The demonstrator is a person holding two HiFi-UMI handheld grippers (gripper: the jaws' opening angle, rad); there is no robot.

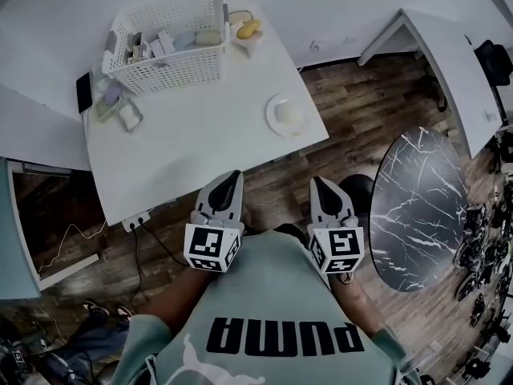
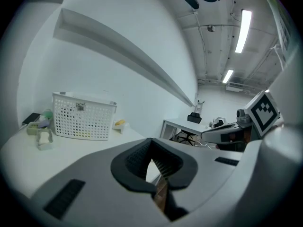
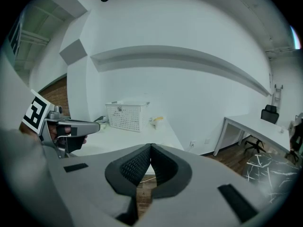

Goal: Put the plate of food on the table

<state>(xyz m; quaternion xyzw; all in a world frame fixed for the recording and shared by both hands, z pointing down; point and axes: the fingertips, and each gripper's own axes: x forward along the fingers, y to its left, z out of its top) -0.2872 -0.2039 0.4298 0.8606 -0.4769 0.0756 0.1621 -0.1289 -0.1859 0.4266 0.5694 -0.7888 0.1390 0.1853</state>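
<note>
A white plate [image 1: 286, 115] carrying a pale, rounded piece of food rests near the right edge of the white table [image 1: 200, 135]. A second small plate with yellow food [image 1: 247, 30] stands at the far edge beside the basket; the yellow food [image 2: 120, 123] [image 3: 157, 119] shows in both gripper views. My left gripper [image 1: 232, 176] [image 2: 151, 151] and right gripper [image 1: 321, 183] [image 3: 150, 148] hover side by side in front of the table's near edge, above the floor. Both are shut with nothing between the jaws, well short of either plate.
A white perforated basket [image 1: 170, 45] [image 2: 83, 116] [image 3: 127, 115] full of small items fills the table's far left. A phone [image 1: 83, 92] and small containers [image 1: 128, 115] lie at the left edge. A round marble table [image 1: 417, 207] stands to the right, and another white desk [image 1: 449, 62] beyond it.
</note>
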